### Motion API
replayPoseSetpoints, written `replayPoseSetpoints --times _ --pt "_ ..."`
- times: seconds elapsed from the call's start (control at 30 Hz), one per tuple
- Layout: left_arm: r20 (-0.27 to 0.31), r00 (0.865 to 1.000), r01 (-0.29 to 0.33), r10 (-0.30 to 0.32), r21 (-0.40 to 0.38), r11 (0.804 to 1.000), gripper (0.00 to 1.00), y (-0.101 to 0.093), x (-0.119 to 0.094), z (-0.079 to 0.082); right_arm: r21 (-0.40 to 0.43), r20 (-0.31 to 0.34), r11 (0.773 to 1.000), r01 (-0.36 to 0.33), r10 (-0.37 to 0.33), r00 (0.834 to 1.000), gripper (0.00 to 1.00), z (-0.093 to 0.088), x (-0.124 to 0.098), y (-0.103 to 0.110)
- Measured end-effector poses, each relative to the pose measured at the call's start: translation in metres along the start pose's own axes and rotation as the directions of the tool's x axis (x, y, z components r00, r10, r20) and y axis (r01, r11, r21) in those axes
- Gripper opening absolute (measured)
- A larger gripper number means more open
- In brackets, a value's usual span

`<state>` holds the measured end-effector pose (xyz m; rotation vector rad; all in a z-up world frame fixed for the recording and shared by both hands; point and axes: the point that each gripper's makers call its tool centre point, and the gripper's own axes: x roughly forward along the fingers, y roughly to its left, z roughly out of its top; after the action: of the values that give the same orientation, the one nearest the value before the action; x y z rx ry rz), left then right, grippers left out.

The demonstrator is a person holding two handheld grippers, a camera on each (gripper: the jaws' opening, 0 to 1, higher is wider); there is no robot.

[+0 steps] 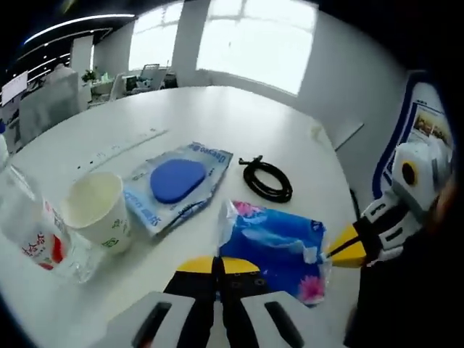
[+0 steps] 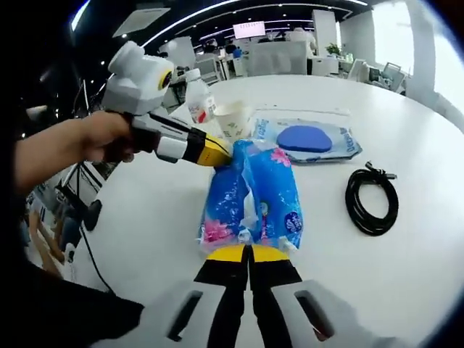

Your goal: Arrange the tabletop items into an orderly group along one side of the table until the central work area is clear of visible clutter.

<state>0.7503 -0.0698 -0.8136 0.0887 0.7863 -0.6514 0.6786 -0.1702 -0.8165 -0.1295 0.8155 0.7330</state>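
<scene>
We saw overexposed windows (image 1: 246, 36) flooding the white table (image 1: 217, 116) with soft daylight; ceiling strip lights (image 2: 217, 14) glowed, shadows were faint, and edges were bent and blurred.

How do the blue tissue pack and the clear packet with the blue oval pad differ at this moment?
The tissue pack is puffy, opaque blue with pink flowers; the clear packet lies flat, see-through, showing a blue oval pad. Both grippers, left gripper and right gripper, pinch the tissue pack's ends; the packet lies untouched. Both rest on the white table.

left gripper (image 2: 217, 152): jaws closed (hand-held) | right gripper (image 1: 341, 250): jaws apparently closed
</scene>
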Motion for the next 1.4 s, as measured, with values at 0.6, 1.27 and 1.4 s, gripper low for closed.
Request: replayPoseSetpoints --times 0.6,1.27,1.4 --pt "0.063 0.973 -0.200 0.220 -0.239 0.950 0.00 -0.006 -0.010 -0.007 -0.286 0.011 0.950 -0.127 0.135 0.991 0.00 0.022 0.000 -0.042" --pt "0.026 0.925 -0.340 0.379 -0.388 0.857 0.00 -0.032 -0.004 -0.041 -0.474 -0.085 0.850 -0.229 0.214 0.973 0.00 0.010 0.029 -0.068" --pt "0.009 0.927 -0.343 0.376 -0.391 0.854 0.00 -0.036 0.003 -0.049 -0.492 -0.113 0.839 -0.231 0.201 0.973 0.00 0.003 0.039 -0.073"
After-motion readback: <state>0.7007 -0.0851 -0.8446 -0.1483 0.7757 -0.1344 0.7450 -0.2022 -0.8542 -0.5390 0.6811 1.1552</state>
